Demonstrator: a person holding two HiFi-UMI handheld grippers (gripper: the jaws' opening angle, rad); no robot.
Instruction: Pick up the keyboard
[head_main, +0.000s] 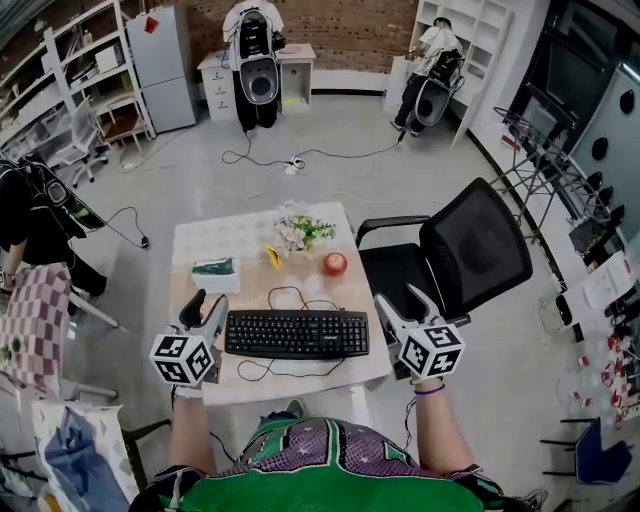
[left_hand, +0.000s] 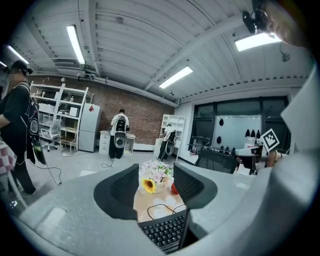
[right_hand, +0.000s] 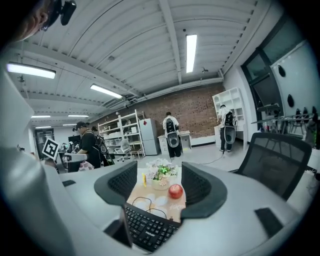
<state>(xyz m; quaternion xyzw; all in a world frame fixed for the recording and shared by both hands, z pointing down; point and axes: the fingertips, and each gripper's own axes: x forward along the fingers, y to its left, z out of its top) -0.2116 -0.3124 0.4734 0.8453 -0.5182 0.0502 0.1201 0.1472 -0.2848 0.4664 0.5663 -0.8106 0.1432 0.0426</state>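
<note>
left tool (head_main: 205, 308): jaws wide apart, clamped on nothing; the keyboard's left end sits just beside it, low between the jaws.
right tool (head_main: 402, 303): jaws spread, empty; the keyboard's right end lies just beside it.
keyboard (head_main: 296, 333): flat on the counter (head_main: 230, 240), between the two tools.
progress: approach looks nearly done; gripping both ends and lifting remain.

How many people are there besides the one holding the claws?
3. One person stands at the back desk, a second person at the white shelves, a third person in black at the left edge. Others may be hidden.
</note>
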